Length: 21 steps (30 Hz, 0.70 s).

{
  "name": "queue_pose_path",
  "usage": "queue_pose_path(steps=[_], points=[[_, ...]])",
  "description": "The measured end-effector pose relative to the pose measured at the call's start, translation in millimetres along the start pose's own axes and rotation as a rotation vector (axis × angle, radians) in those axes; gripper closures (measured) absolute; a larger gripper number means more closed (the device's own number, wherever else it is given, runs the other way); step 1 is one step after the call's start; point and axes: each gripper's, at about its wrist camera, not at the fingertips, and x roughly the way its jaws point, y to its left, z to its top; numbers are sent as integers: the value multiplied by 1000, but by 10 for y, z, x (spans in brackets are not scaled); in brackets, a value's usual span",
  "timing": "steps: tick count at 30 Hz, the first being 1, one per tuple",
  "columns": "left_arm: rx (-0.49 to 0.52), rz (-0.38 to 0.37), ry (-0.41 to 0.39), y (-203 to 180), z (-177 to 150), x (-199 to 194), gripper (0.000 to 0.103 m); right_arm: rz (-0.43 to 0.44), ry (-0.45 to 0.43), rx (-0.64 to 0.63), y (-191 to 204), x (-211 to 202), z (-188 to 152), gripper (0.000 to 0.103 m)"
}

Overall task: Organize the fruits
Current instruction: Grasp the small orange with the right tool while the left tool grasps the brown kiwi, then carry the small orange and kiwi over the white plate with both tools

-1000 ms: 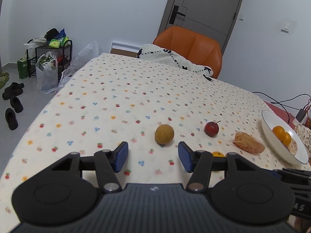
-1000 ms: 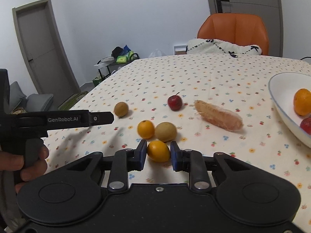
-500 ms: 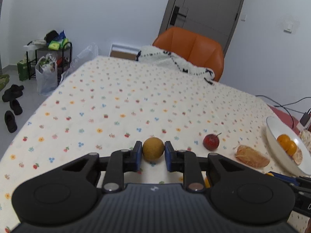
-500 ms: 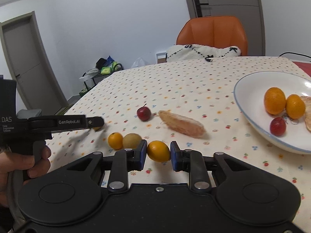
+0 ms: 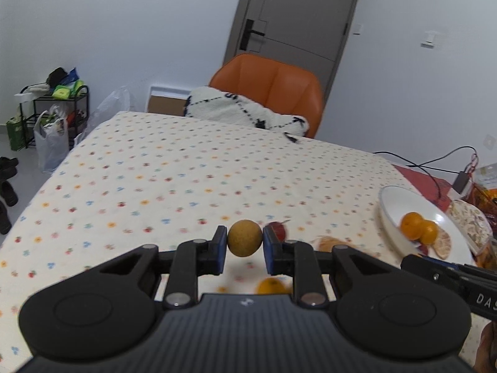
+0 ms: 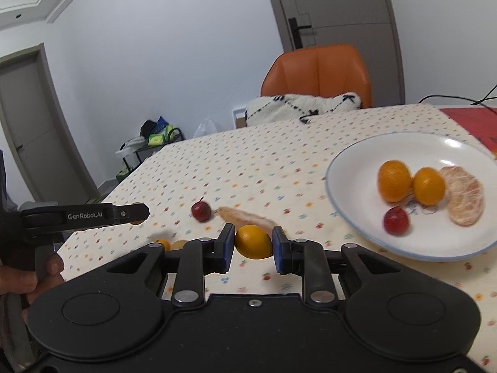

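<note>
My left gripper (image 5: 244,245) is shut on a round brownish-yellow fruit (image 5: 244,238), lifted off the flowered tablecloth. My right gripper (image 6: 253,242) is shut on an orange fruit (image 6: 253,241), held above the cloth left of the white plate (image 6: 348,168). The plate holds two oranges (image 6: 394,181), a small red fruit (image 6: 396,220) and a peeled citrus segment (image 6: 465,195). On the cloth lie a small red fruit (image 6: 201,211), a peeled segment (image 6: 245,216), an orange (image 6: 162,243) and a brownish fruit (image 6: 179,244). The left gripper (image 6: 136,212) shows from the side in the right wrist view.
An orange chair (image 5: 273,87) with a white patterned cushion (image 5: 245,113) stands at the table's far edge. Cables and a red cloth (image 5: 425,180) lie at the far right. A rack with bags (image 5: 49,115) stands on the floor at left. A hand (image 6: 28,276) holds the left gripper.
My left gripper closed on the brownish-yellow fruit and lifted it. My right gripper carried its orange fruit to the right, nearer the plate.
</note>
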Motion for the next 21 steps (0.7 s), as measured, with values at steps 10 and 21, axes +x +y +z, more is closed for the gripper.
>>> queue_pose_path(steps=[10, 21], points=[[56, -82, -14, -519, 15, 9, 81, -70, -84, 42, -313, -304, 80, 79], [119, -160, 3, -1064, 5, 154, 81, -133, -122, 84, -683, -462, 92, 79]])
